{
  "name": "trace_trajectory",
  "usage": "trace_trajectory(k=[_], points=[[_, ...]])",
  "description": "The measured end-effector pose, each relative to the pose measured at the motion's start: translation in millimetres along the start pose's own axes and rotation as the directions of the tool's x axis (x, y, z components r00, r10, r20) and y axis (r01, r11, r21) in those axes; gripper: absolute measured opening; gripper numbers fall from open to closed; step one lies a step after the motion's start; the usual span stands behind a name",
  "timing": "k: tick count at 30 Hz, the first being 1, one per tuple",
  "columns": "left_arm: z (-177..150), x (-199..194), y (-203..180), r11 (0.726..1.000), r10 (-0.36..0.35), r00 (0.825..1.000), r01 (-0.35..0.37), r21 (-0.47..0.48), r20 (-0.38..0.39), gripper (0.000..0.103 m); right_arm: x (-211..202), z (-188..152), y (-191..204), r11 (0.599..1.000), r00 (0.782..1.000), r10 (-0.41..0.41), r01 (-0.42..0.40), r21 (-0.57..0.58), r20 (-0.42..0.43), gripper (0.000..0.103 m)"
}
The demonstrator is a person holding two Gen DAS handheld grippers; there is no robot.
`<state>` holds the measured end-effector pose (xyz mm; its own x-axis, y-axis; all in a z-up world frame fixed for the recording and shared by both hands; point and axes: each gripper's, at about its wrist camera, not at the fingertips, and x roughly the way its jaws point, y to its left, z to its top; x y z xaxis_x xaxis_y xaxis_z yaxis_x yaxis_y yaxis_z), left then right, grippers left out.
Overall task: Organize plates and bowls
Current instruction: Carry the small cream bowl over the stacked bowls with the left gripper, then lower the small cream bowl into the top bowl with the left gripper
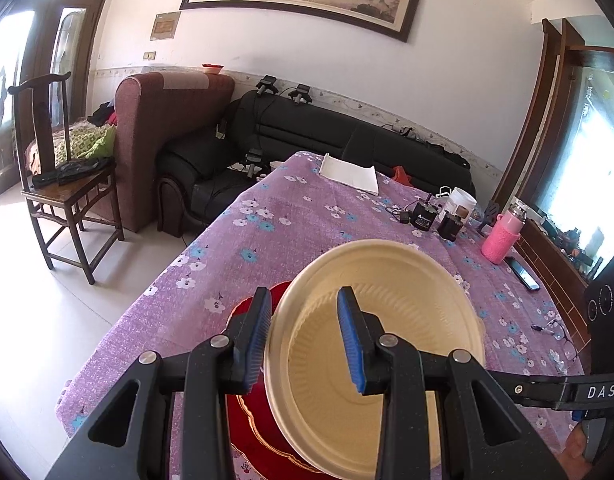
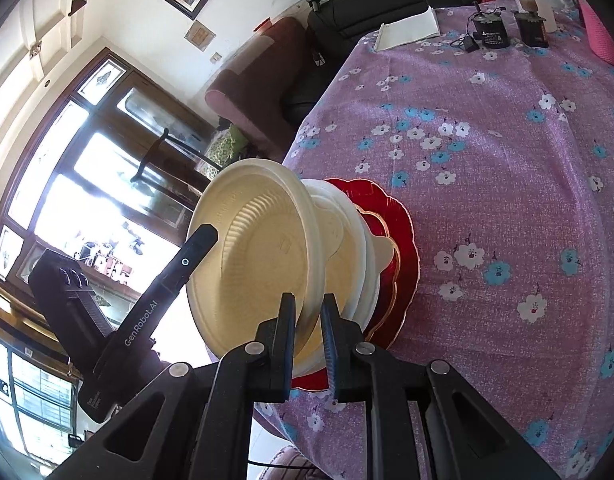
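Both grippers hold one cream bowl [image 1: 387, 320] [image 2: 259, 248], tilted above the table. My left gripper [image 1: 305, 300] is shut on its rim, with one pad outside and one inside the bowl. My right gripper [image 2: 309, 300] is shut on the opposite rim, jaws almost together. Under the held bowl a stack of cream bowls [image 2: 359, 248] rests on a red plate [image 2: 405, 236] [image 1: 247, 420] with a gold edge. The held bowl's base touches or hangs just over that stack; I cannot tell which. The left gripper's arm [image 2: 175, 276] shows in the right wrist view.
The table has a purple flowered cloth [image 1: 267, 248]. At its far end lie a white folded sheet [image 1: 349, 174], black devices [image 1: 425, 216], a white cup [image 1: 461, 202], a pink bottle [image 1: 501, 236] and a phone [image 1: 525, 274]. A wooden chair [image 1: 63, 184] and sofas stand beyond the left edge.
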<state>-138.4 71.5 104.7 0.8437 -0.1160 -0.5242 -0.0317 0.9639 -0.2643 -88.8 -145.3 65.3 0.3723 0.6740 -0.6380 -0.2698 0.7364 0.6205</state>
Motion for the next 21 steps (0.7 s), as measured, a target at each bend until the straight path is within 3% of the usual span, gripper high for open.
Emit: trace_trajectory(k=[10, 21], points=[[-0.1, 3.6, 1.0, 1.000, 0.005, 1.000, -0.005, 0.000, 0.002, 0.032, -2.6, 0.2, 3.5, 0.999, 1.000, -0.026, 0.027, -0.043, 0.011, 0.018], [-1.6, 4.9, 1.1, 1.000, 0.007, 1.000, -0.007, 0.002, 0.002, 0.034, -12.4, 1.0, 6.6, 0.995, 0.997, -0.053, 0.058, -0.087, 0.056, 0.032]])
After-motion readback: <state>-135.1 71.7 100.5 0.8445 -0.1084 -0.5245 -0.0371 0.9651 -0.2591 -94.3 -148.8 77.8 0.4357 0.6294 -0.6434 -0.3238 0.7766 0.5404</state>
